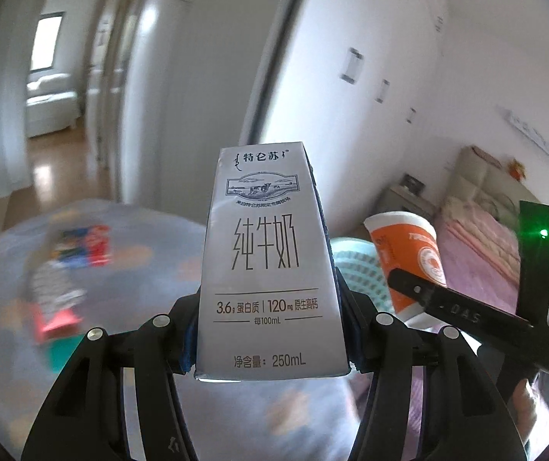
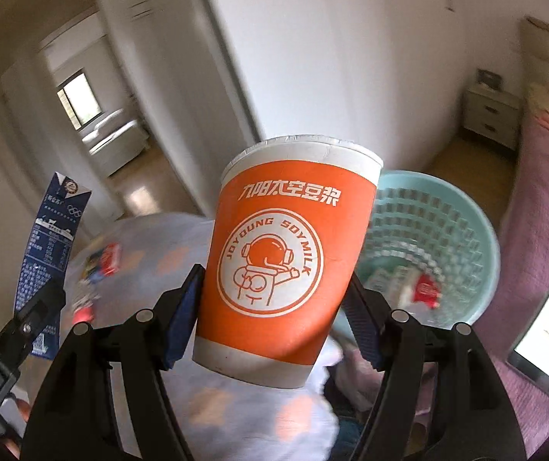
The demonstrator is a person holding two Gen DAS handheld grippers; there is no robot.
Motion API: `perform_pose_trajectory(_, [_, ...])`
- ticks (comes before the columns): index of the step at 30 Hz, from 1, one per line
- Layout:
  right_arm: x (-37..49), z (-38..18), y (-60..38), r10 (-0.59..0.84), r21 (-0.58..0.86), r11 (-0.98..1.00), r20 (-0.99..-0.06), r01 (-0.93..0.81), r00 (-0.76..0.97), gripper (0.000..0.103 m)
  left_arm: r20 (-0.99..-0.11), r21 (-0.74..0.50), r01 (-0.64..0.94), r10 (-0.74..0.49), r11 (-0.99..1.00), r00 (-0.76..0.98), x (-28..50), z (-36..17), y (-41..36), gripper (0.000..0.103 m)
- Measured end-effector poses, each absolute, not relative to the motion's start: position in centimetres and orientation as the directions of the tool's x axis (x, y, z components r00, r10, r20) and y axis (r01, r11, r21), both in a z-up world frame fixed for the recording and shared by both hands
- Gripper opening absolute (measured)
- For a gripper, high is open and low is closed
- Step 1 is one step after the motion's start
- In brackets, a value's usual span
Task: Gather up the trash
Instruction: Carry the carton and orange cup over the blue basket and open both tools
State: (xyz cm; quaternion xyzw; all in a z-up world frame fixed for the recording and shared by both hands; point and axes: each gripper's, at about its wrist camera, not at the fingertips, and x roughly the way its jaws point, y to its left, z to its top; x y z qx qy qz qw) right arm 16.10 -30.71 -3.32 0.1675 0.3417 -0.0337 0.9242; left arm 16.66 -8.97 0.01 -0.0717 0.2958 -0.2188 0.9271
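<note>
A pink bed (image 2: 543, 211) edges the right, a teal basket (image 2: 447, 230) visible best in the right view beside it, while the left gripper (image 1: 270, 330) clamps a milk carton (image 1: 270, 261) and the right gripper (image 2: 274, 319) clamps an orange cup (image 2: 286, 261), both held aloft.

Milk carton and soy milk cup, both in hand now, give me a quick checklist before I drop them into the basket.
1. Left gripper shut on the milk carton: ok.
2. Right gripper shut on the orange cup: ok.
3. Cup upright: slightly tilted, ok.
4. Teal basket in view: ok.
5. Room left in basket: ok, little trash inside.
6. Cup empty: cannot tell.
</note>
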Motion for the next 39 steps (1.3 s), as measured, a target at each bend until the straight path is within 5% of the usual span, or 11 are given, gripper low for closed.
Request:
perform_pose_trajectory(9, [15.6, -4.2, -39.6, -0.046, 0.309, 0.892, -0.666, 0.331, 0.745, 0.066, -0.573, -0.300, 0.487, -0.563, 0.820, 0.596, 20.2, -1.7, -17.8, 0.055])
perform_pose_trajectory(21, [17.4, -7.9, -45.4, -0.081, 0.310, 0.845, -0.731, 0.436, 0.677, 0.066, -0.698, -0.271, 0.547, -0.553, 0.792, 0.454, 24.4, -7.9, -26.9, 0.055])
perform_pose_trajectory(39, [19.8, -10.4, -45.4, -0.047, 0.317, 0.846, -0.757, 0.429, 0.652, 0.067, -0.720, -0.290, 0.506, -0.533, 0.812, 0.444, 25.7, -9.6, -25.8, 0.064])
